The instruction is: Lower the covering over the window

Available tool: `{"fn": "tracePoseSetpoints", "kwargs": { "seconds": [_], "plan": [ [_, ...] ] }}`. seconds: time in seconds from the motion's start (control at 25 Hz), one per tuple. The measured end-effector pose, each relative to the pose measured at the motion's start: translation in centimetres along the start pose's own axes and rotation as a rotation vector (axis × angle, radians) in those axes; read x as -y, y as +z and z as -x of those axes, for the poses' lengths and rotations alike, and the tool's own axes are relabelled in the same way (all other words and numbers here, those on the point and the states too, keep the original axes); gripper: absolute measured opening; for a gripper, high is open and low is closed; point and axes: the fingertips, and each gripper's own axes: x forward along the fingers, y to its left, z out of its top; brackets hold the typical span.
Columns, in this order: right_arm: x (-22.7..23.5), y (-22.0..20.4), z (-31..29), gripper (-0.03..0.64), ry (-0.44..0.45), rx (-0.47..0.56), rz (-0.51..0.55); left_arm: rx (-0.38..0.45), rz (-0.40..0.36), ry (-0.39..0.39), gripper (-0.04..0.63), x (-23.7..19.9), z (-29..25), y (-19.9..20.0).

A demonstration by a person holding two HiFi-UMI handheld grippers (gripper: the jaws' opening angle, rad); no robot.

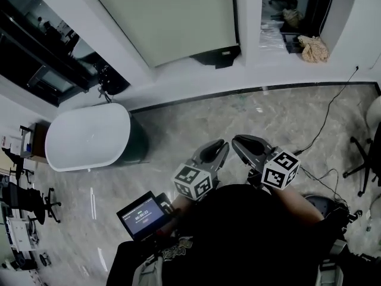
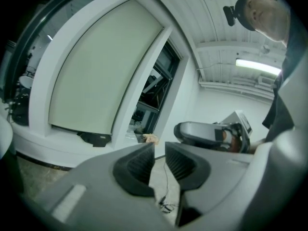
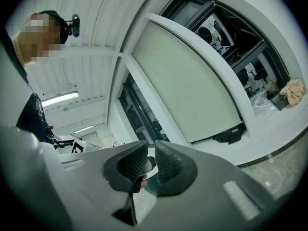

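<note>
Ahead, open floor to sill; blind btm edge just above.

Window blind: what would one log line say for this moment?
blind: down, near sill | left gripper: open, empty | right gripper: open, empty | both apart from blind

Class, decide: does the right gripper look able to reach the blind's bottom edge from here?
Probably not yet: the right gripper is far back from the blind, with a stretch of floor between them. Nothing blocks the way, though.

Pale green roller blind hangs flat within its white window frame, drawn almost fully down
</note>
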Motion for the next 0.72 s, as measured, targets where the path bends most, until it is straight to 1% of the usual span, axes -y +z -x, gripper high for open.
{"fn": "tracePoseSetpoints", "kwargs": {
  "seconds": [0.32,0.52,0.72],
  "plan": [
    [-0.27,0.2,0.75,0.044,-0.018,-0.002,0.02,0.006,0.005,-0.018,0.064,0.78,-0.19,0.01],
    [0.1,0.1,0.77,0.031,-0.02,-0.005,0.018,0.007,0.011,-0.012,0.064,0.53,-0.48,-0.26],
    [0.21,0.17,-0.12,0.023,-0.009,0.004,0.017,0.012,-0.008,-0.011,0.064,-0.05,-0.39,0.22]
  ]
}}
